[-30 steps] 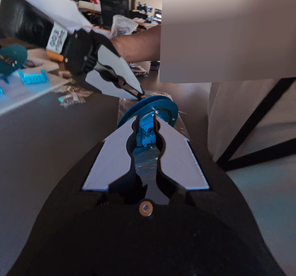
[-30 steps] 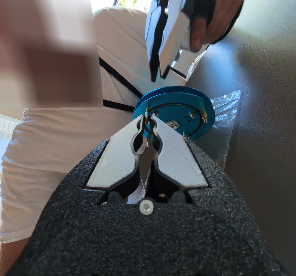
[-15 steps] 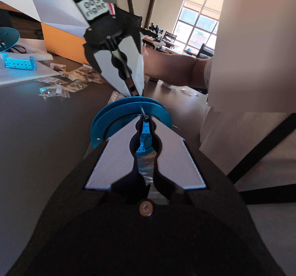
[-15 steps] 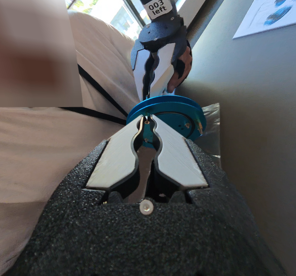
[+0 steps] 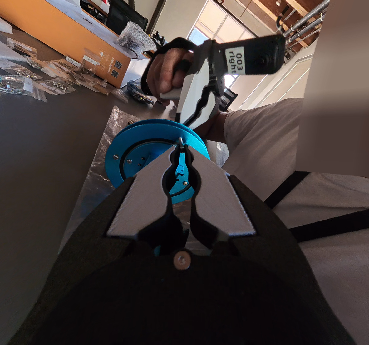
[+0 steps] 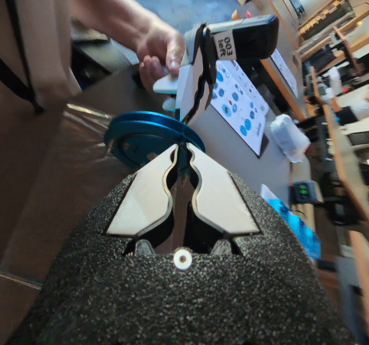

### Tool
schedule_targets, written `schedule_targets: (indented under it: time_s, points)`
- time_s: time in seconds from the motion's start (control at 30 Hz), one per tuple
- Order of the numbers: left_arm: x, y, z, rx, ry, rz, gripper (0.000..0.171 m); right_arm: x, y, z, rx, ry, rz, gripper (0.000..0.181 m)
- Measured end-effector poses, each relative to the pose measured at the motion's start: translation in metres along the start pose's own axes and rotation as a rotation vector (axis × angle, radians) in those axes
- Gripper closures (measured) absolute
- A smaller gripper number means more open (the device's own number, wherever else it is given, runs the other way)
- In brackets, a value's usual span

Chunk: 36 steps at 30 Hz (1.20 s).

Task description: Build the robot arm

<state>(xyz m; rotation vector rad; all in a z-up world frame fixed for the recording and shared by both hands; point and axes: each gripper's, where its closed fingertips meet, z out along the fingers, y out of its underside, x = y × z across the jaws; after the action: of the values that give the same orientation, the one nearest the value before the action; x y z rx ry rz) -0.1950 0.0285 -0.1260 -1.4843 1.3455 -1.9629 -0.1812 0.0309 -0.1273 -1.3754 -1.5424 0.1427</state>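
Both grippers pinch the blue disc [image 5: 143, 155] at its rim — left gripper [image 5: 181, 149] nipping a small screw, right gripper [image 6: 182, 145] nearly closed on the edge — disc over a plastic bag [image 5: 103, 151] on the worktop [image 5: 40, 135].

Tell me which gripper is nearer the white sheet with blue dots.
Left. The left gripper is at the far rim of the blue wheel, beside the sheet. The right gripper is at the near rim, across the wheel from it.

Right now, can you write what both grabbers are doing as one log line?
left gripper: shut on small metal post of blue disc assembly | right gripper: shut on its rim | assembly on clear plastic bag
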Motion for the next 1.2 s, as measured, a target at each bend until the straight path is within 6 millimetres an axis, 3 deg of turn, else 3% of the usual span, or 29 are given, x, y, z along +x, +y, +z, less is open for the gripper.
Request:
schedule_targets:
  time_s: [0.1, 0.23, 0.3, 0.37, 0.5, 0.67, 1.2]
  points:
    - [0.0, 0.0, 0.0, -0.009, 0.008, -0.006, 0.168, 0.007, 0.005, 0.0, -0.079, 0.121, -0.086, 0.167]
    - [-0.001, 0.001, -0.001, -0.01, 0.022, -0.025, 0.168, -0.002, 0.017, -0.003, -0.131, 0.077, -0.054, 0.161]
    - [-0.001, 0.0, -0.001, -0.014, 0.017, -0.023, 0.168, -0.006, 0.022, -0.007, -0.114, -0.007, 0.069, 0.164]
    - [-0.001, 0.0, 0.0, -0.024, 0.012, -0.01, 0.168, -0.006, 0.022, -0.009, -0.082, -0.07, 0.233, 0.155]
    - [0.001, 0.001, 0.002, -0.038, 0.017, 0.001, 0.168, -0.005, 0.001, -0.008, 0.109, -0.143, 0.431, 0.165]
    - [0.006, 0.005, 0.008, -0.08, 0.037, 0.019, 0.168, -0.011, 0.003, 0.002, 0.077, -0.146, 0.415, 0.171]
    - [0.0, 0.003, 0.01, -0.131, -0.102, 0.146, 0.166, -0.007, 0.003, -0.003, 0.011, -0.158, 0.456, 0.179]
